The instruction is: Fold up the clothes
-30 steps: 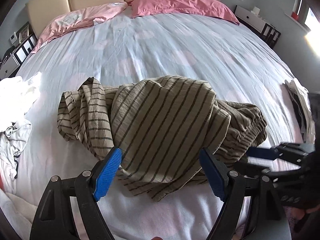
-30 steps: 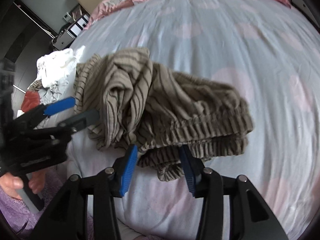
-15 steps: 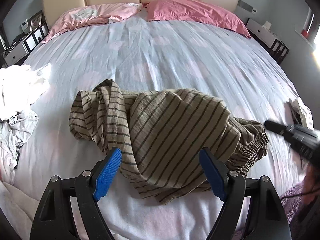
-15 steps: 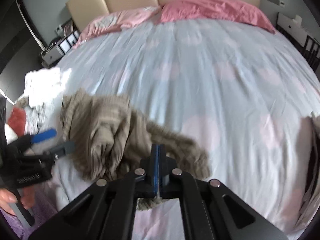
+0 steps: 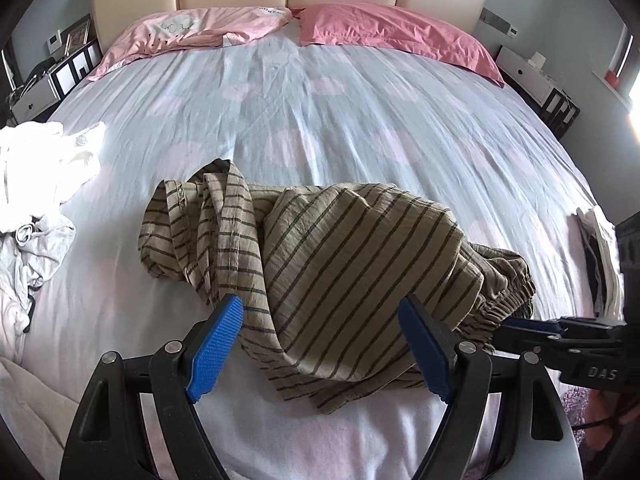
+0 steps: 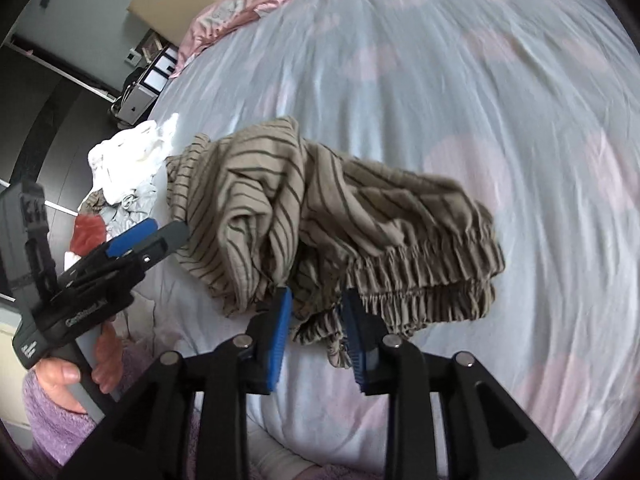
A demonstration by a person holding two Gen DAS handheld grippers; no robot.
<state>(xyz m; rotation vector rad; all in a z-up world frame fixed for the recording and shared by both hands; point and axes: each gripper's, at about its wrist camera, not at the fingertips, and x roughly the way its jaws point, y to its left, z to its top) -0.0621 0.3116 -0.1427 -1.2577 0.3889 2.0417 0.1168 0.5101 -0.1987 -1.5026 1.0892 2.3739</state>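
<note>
A crumpled tan garment with dark stripes and a gathered elastic waistband [image 5: 340,272] lies on the pale bed sheet [image 5: 340,120]. It also shows in the right wrist view [image 6: 320,220]. My left gripper [image 5: 320,348] is open and empty, its blue pads either side of the garment's near edge. My right gripper [image 6: 318,328] is open, with a fold of the garment's near edge lying between its jaws. In the left wrist view the right gripper [image 5: 532,328] reaches in beside the waistband. In the right wrist view the left gripper [image 6: 152,236] sits by the garment's left side.
A pile of white and grey clothes [image 5: 36,184] lies on the bed's left side, with a red item [image 6: 88,228] by it. Folded items [image 5: 600,260] lie at the right edge. Two pink pillows [image 5: 392,36] rest against the headboard. Nightstands flank the bed.
The right gripper was shut and raised half a second ago; now it is open and down at the garment's near edge. The left gripper has drawn back slightly and stays open.
</note>
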